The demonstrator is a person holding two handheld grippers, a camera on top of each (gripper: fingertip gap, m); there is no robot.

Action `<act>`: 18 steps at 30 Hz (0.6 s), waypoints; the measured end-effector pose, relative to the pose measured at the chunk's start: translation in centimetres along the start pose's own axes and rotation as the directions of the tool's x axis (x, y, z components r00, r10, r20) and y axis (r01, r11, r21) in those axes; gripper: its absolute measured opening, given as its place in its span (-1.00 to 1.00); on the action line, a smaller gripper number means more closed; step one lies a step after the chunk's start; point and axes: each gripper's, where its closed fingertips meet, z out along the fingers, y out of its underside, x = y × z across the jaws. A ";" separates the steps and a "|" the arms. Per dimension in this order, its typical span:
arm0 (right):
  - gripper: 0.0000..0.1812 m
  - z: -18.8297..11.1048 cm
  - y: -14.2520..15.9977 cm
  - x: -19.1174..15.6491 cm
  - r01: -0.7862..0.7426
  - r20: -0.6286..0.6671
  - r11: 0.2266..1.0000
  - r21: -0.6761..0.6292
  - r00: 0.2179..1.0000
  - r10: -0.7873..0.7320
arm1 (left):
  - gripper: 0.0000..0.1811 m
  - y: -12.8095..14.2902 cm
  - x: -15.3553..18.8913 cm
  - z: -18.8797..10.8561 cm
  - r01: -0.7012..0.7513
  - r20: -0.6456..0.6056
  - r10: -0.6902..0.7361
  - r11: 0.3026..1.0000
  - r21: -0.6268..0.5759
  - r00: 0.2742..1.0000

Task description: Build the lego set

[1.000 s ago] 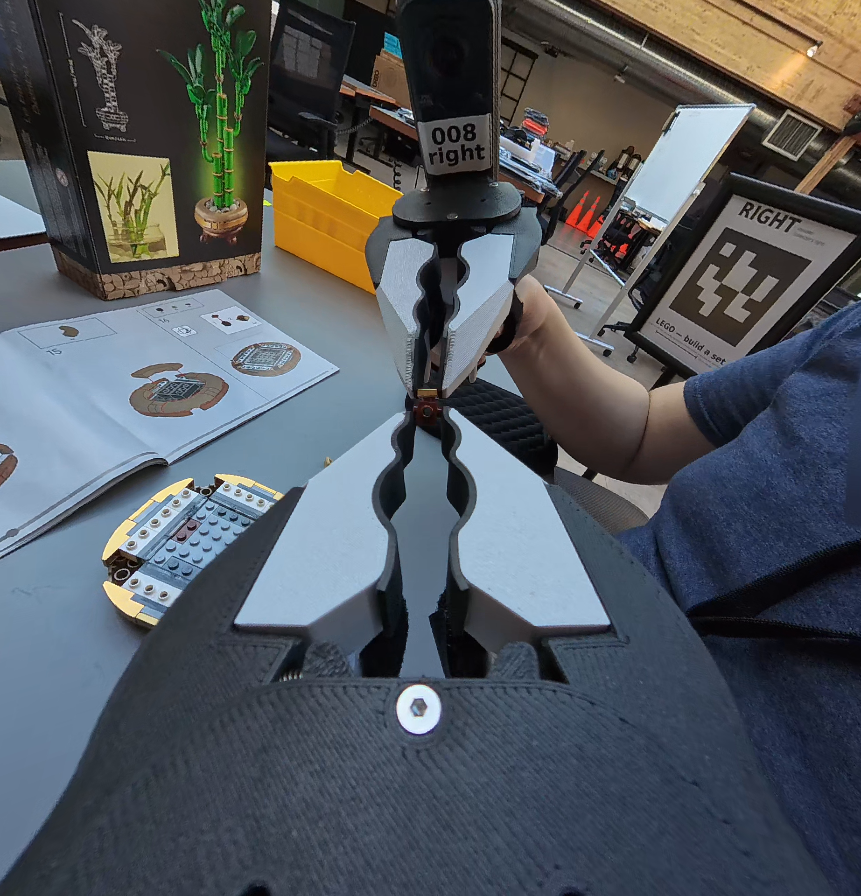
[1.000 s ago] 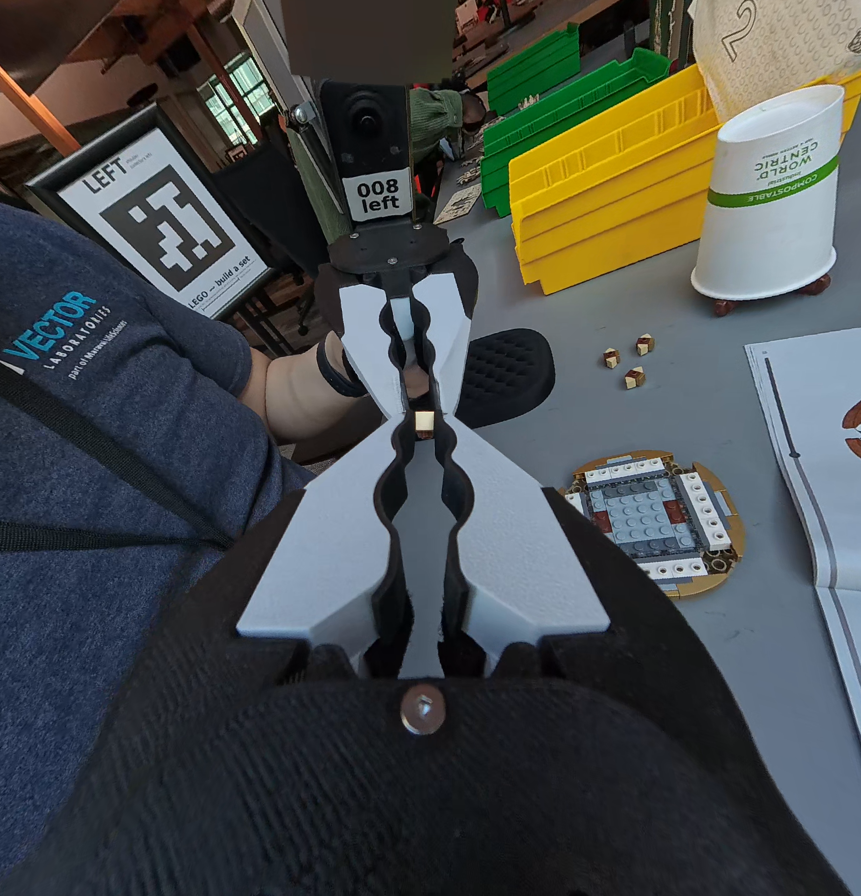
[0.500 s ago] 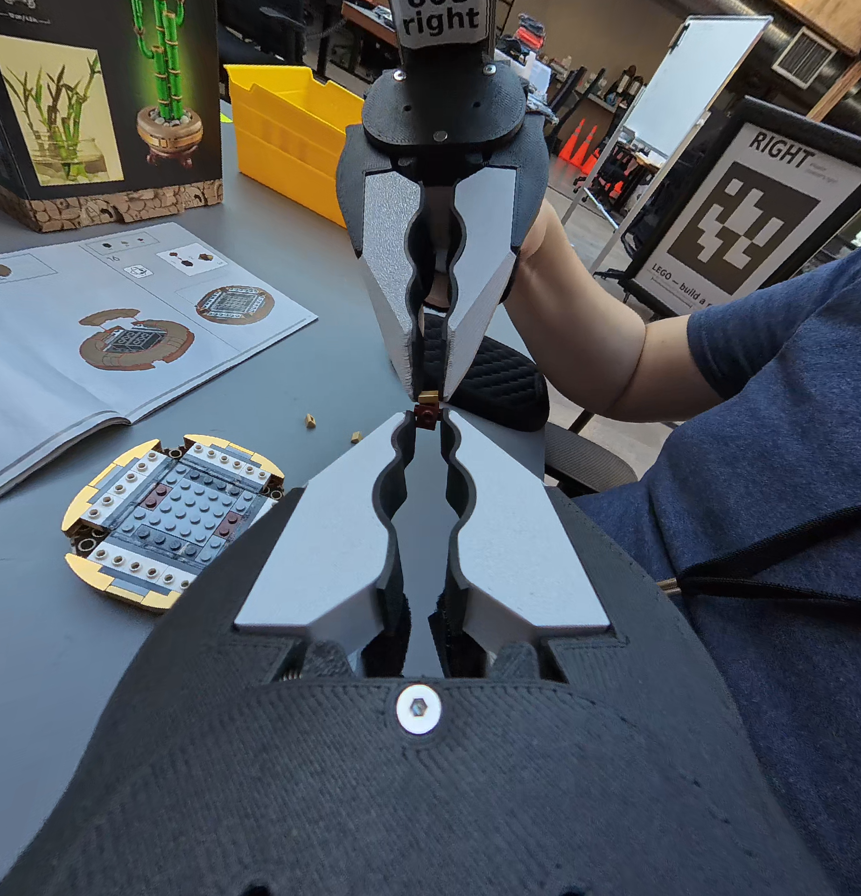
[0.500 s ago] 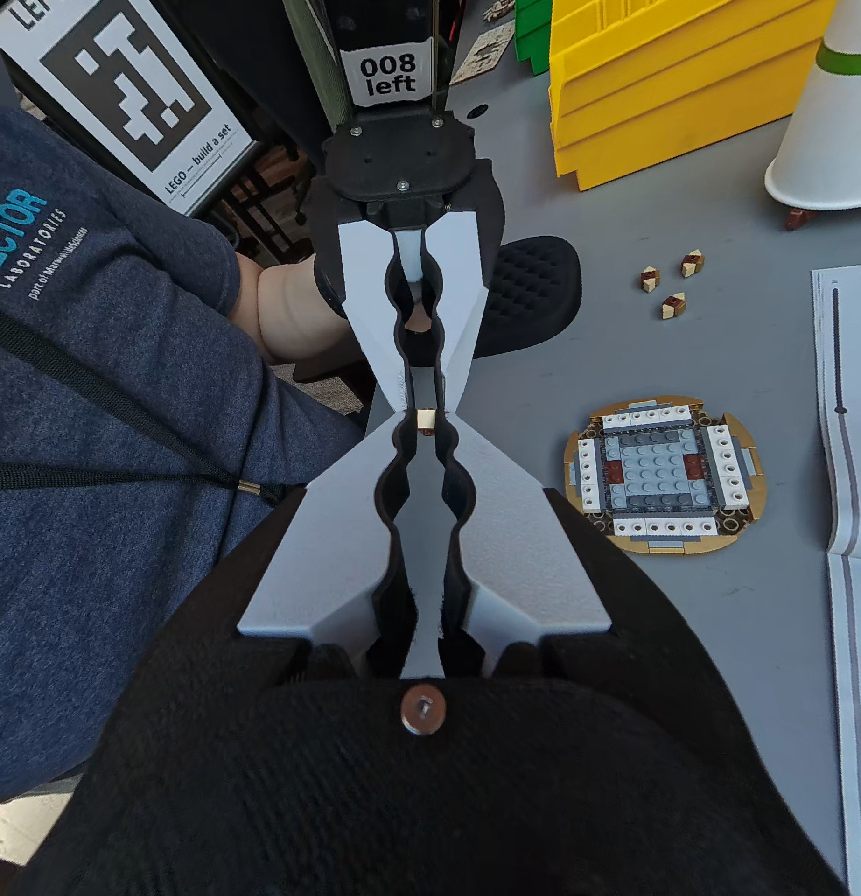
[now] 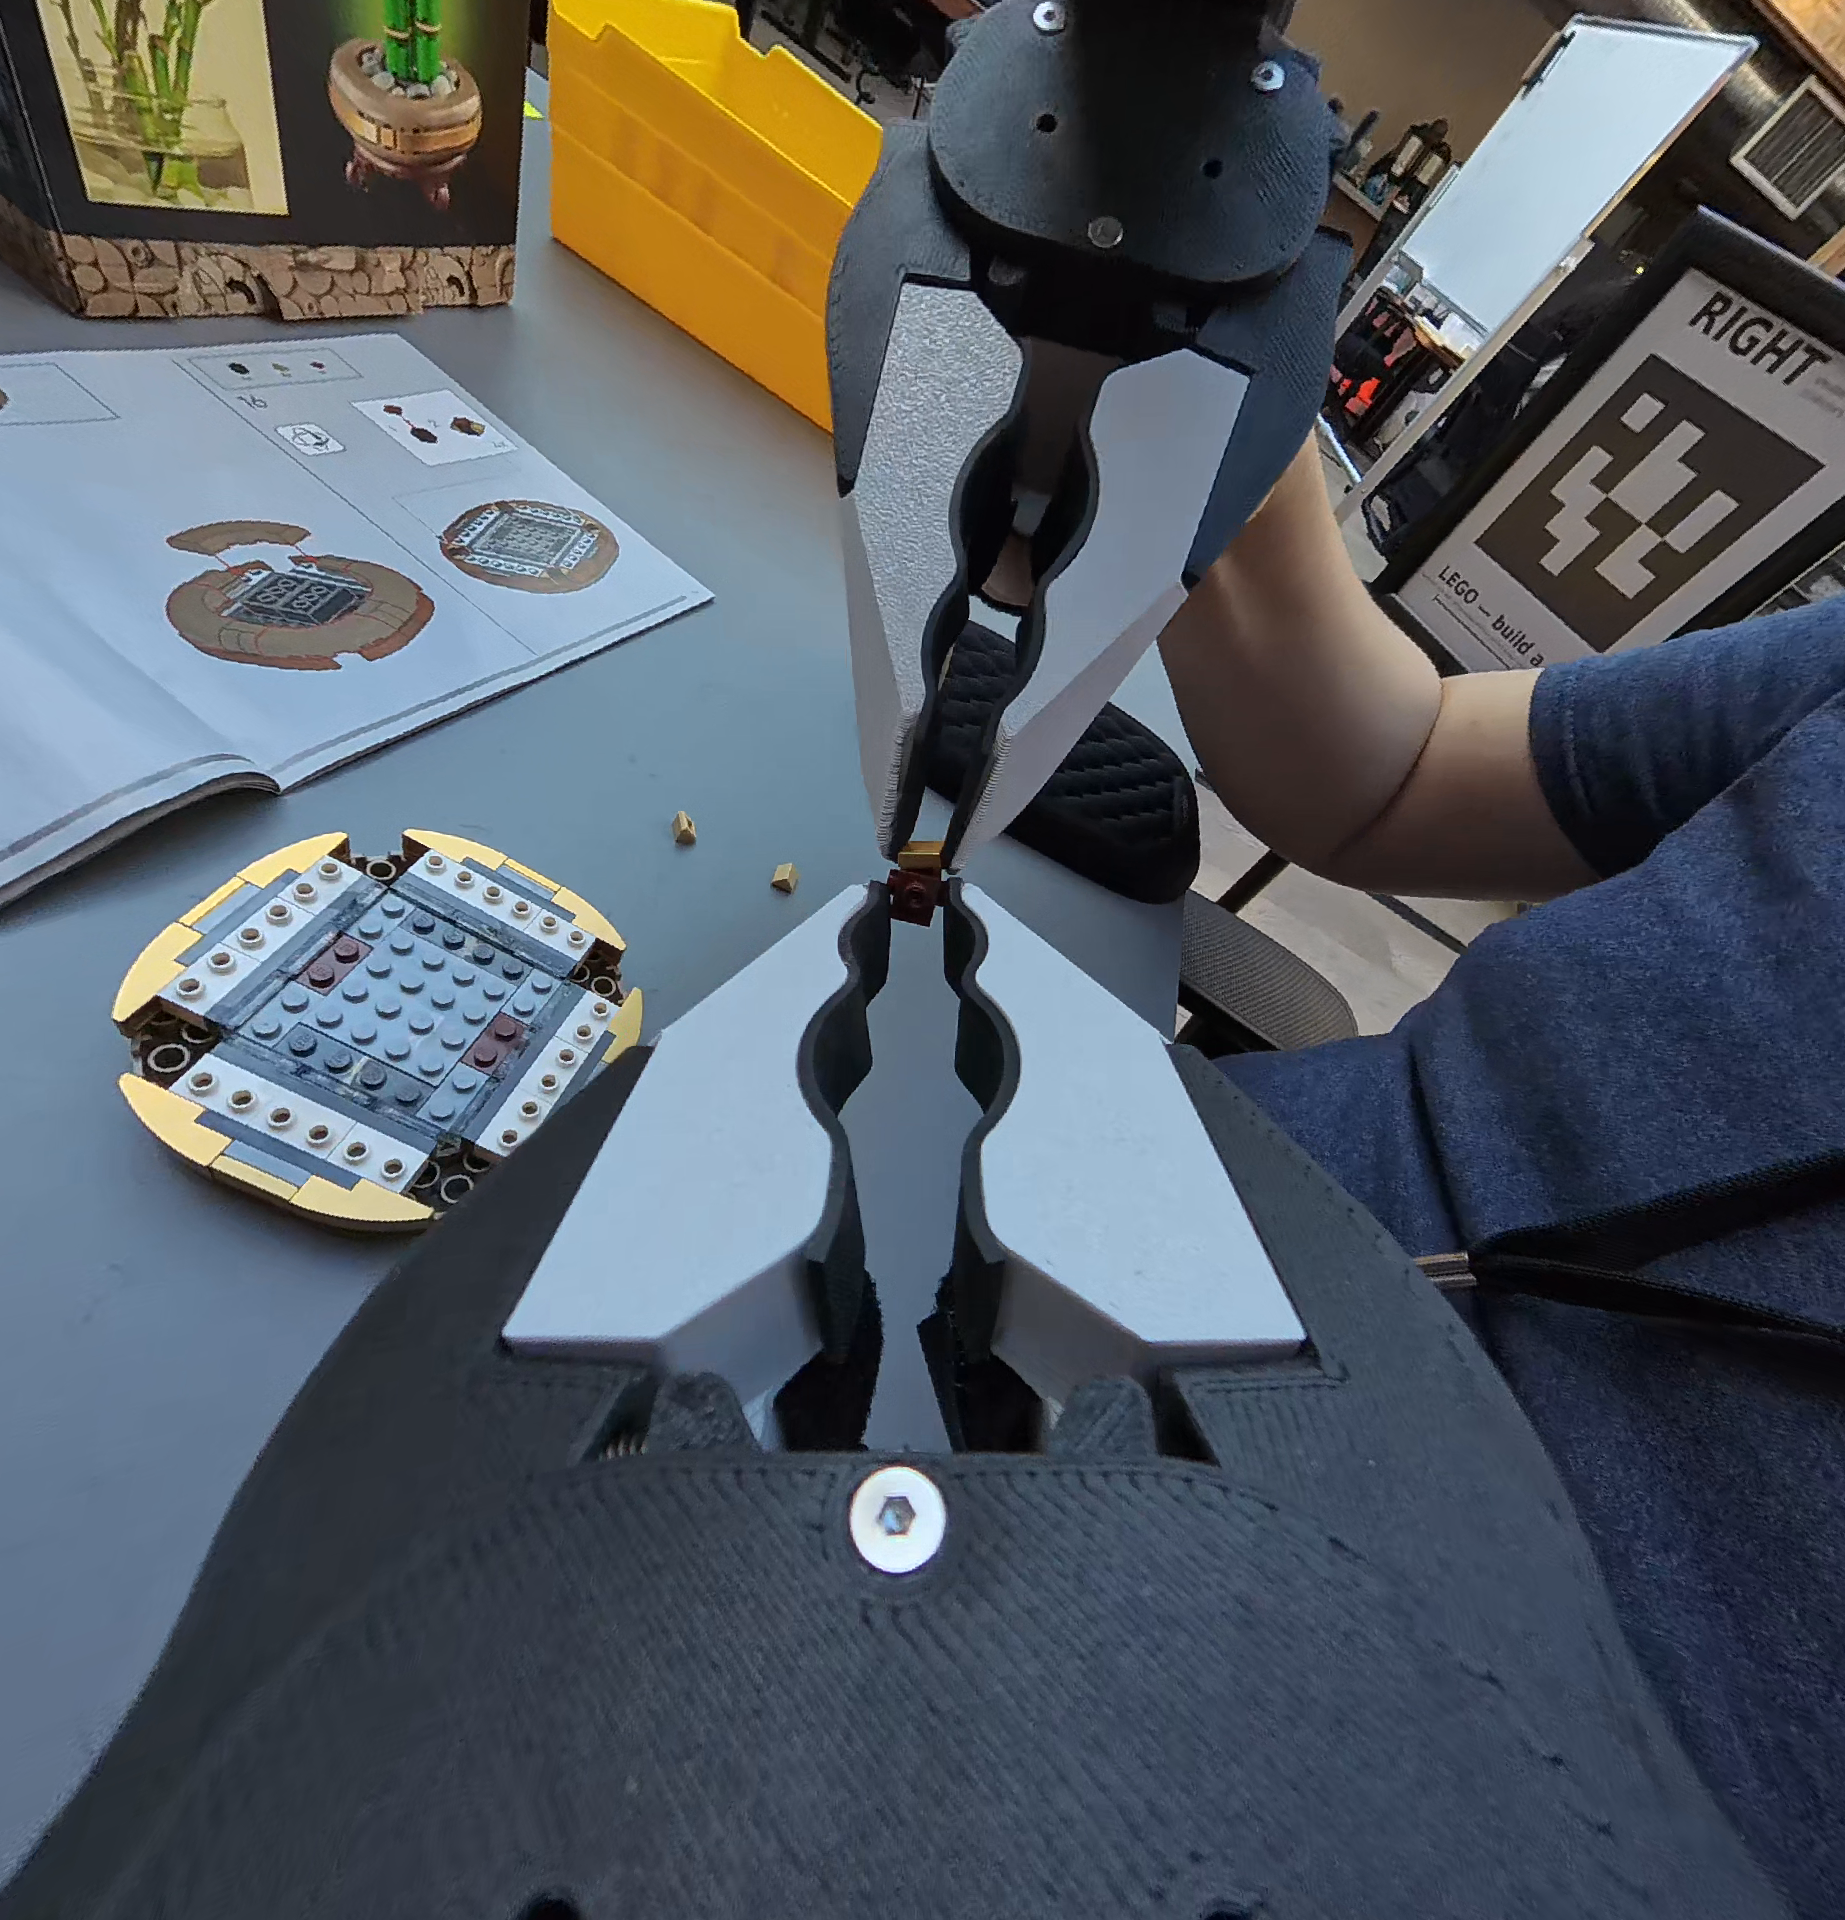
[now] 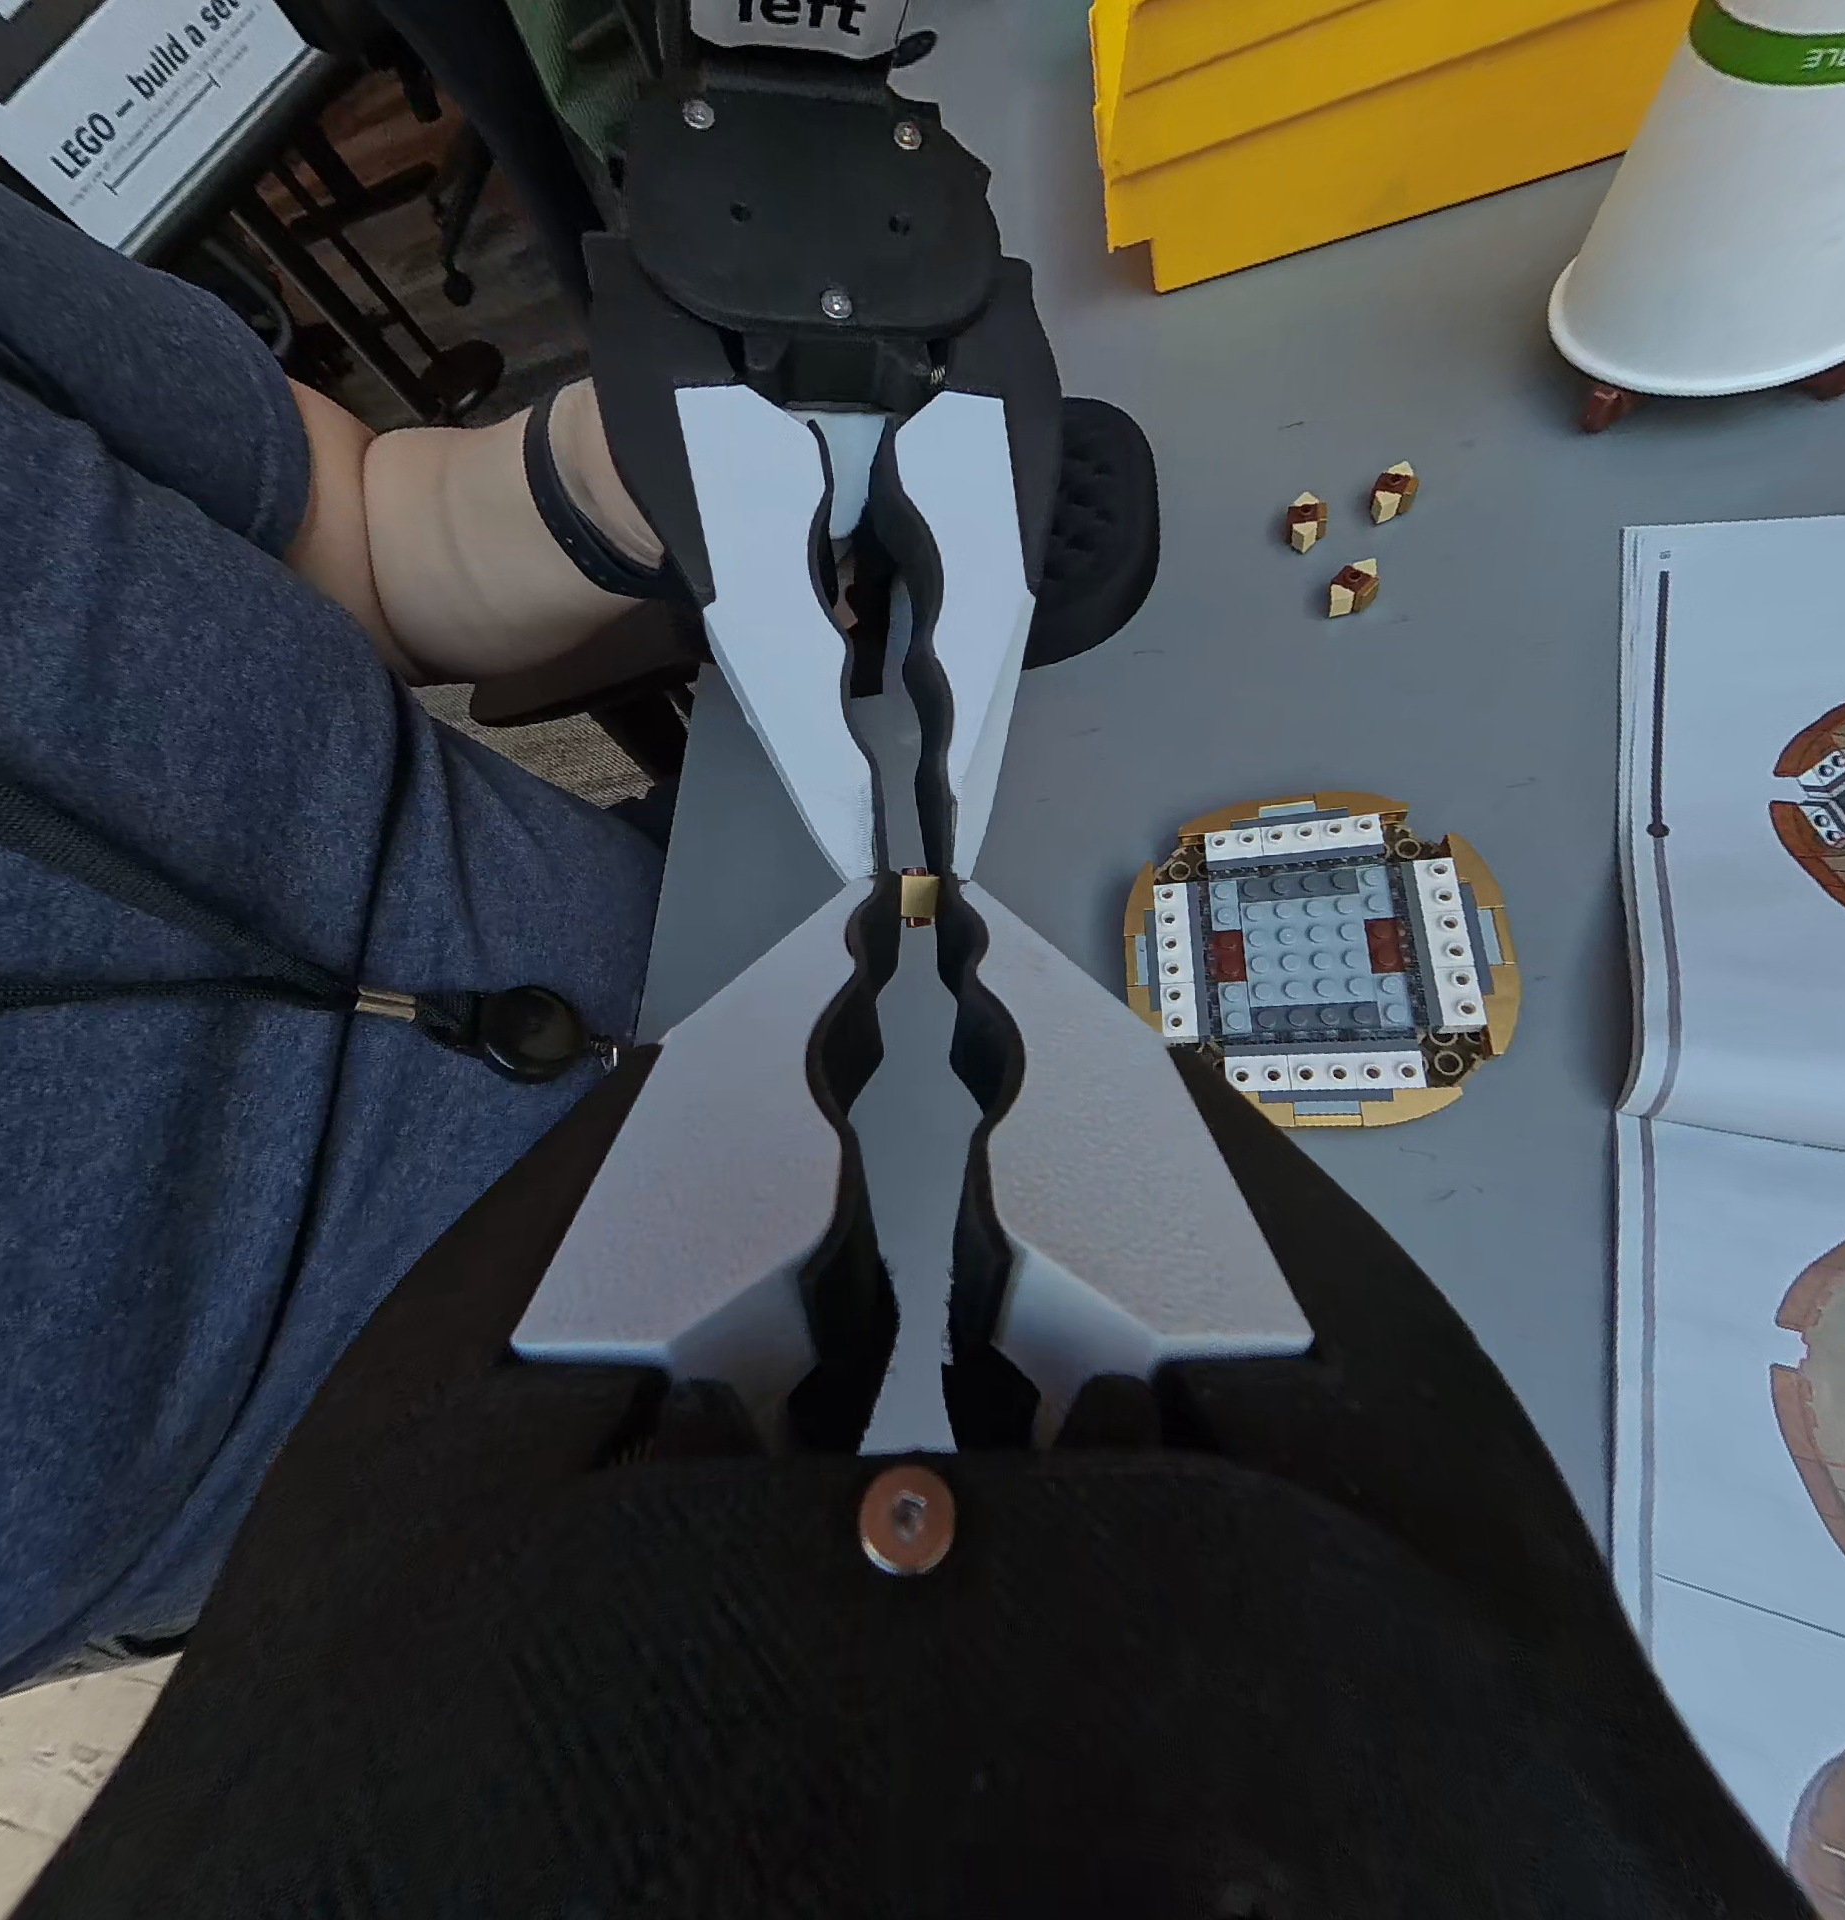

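My left gripper (image 5: 915, 900) is shut on a small reddish-brown brick (image 5: 913, 900). My right gripper (image 6: 918, 900) is shut on a small tan piece (image 6: 918, 898). The two grippers meet tip to tip above the table's near edge, with the tan piece (image 5: 920, 856) pressed against the brown brick. The round lego base (image 5: 372, 1029), with gold rim, white strips and grey studded middle, lies flat on the grey table left of my left gripper. It lies right of my right gripper in the right wrist view (image 6: 1318, 958).
The open instruction booklet (image 5: 274, 561) lies beyond the base. The set's box (image 5: 243, 145) and a yellow bin (image 5: 710, 208) stand behind. Three small brown-and-tan assemblies (image 6: 1349, 540) and an upturned white cup (image 6: 1728, 229) sit farther off. A person's arm and blue shirt (image 5: 1676, 935) are close. Left and right tips are no more than a few centimetres apart. The upturned white cup (image 6: 1728, 229) is about equally far from each gripper, around 30 cm.
Both grippers have tilted downward and closed in on each other, so more of the table and base shows. The tan piece and brown brick stay pressed together at the tips.
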 end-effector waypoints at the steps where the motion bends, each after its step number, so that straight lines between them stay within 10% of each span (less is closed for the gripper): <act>1: -0.92 0.0 0.1 0.0 0.013 -0.018 1.000 -0.002 1.000 -0.013 | -0.91 0.0 0.0 0.0 0.011 -0.005 -0.011 1.000 -0.001 1.000; 18: -0.90 -1.6 -1.2 0.3 -0.021 0.001 0.987 0.157 1.000 0.021 | -0.90 -1.8 0.4 0.2 0.001 -0.060 0.004 0.996 0.086 0.998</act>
